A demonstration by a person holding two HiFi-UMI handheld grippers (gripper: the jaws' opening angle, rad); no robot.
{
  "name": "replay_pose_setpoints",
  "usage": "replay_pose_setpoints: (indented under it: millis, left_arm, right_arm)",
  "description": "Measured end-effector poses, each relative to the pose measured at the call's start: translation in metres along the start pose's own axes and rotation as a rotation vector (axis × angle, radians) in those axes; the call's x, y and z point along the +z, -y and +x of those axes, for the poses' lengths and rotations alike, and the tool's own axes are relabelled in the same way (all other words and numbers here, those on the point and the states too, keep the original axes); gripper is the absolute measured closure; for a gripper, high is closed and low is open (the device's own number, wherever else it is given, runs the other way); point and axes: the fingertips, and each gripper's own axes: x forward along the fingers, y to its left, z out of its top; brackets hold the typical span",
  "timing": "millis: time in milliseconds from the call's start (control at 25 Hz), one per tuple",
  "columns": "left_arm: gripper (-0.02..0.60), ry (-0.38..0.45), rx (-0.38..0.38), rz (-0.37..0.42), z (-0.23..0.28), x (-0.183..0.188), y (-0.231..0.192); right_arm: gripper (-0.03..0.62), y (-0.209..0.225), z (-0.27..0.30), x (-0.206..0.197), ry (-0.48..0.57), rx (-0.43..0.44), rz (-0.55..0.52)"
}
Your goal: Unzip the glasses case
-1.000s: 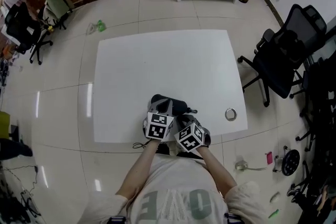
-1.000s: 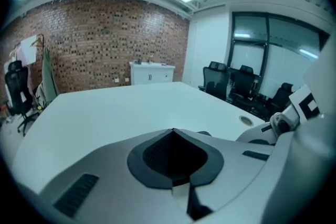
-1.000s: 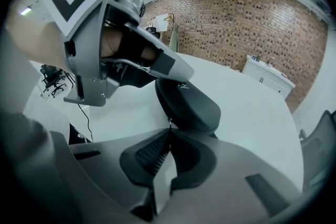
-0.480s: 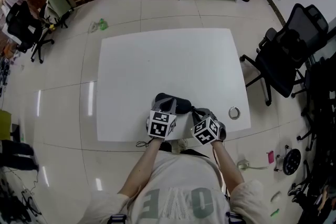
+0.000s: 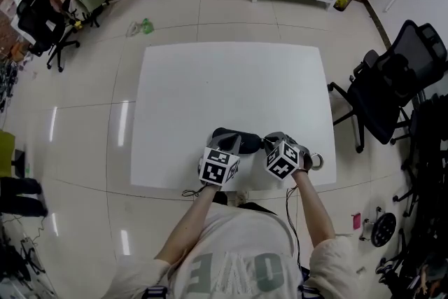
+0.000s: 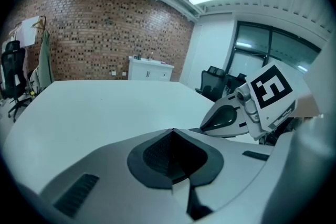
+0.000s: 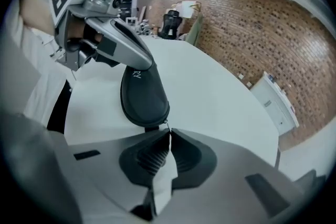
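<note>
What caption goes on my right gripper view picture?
Right tongs pinch the zip pull of a black case on the white table, left tongs resting on top.

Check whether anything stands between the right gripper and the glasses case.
Nothing visible does. The right gripper, jaws shut, meets the glasses case at its near end, on the zipper pull. The left gripper touches the case's far end.

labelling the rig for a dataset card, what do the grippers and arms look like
Both the left gripper and right gripper have grey jaws with black ribbed pads, and each carries a white cube with black square markers. The person wears a pale short-sleeved T-shirt with grey-green lettering.
</note>
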Motion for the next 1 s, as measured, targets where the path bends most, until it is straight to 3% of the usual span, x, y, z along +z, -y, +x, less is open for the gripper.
replay_pose_setpoints:
  millis: [280,440,600,720,800,920,1000]
  left_arm:
    - [0.589,0.003,-0.015,-0.008,0.002,0.003,-0.001]
    - [0.589,0.006,-0.015,-0.015,0.001,0.003,-0.005]
    - [0.589,0.006,-0.019,-0.022,-0.002,0.001,-0.007]
    - [0.589,0.006,-0.025,-0.044,-0.002,0.002,-0.008]
    - [0.589,0.053,-0.004,-0.092,-0.007,0.006,-0.013]
    - [0.589,0.246,0.077,-0.134,-0.033,0.033,-0.024]
    - [0.589,0.402,0.103,-0.148,-0.058,0.060,-0.031]
  right_arm:
    - [0.594,0.009,0.014,0.016,0.050,0.137,-0.170]
    - [0.594,0.008,0.015,0.021,0.083,0.147,-0.151]
    - [0.592,0.009,0.010,0.026,0.161,0.075,-0.071]
    - [0.592,0.020,-0.009,0.025,0.248,-0.005,0.069]
    - [0.592,0.030,-0.029,0.018,0.311,-0.048,0.235]
    - [0.592,0.052,-0.076,0.017,0.529,-0.092,0.620]
    - [0.593,0.059,-0.107,0.023,0.699,-0.054,0.873]
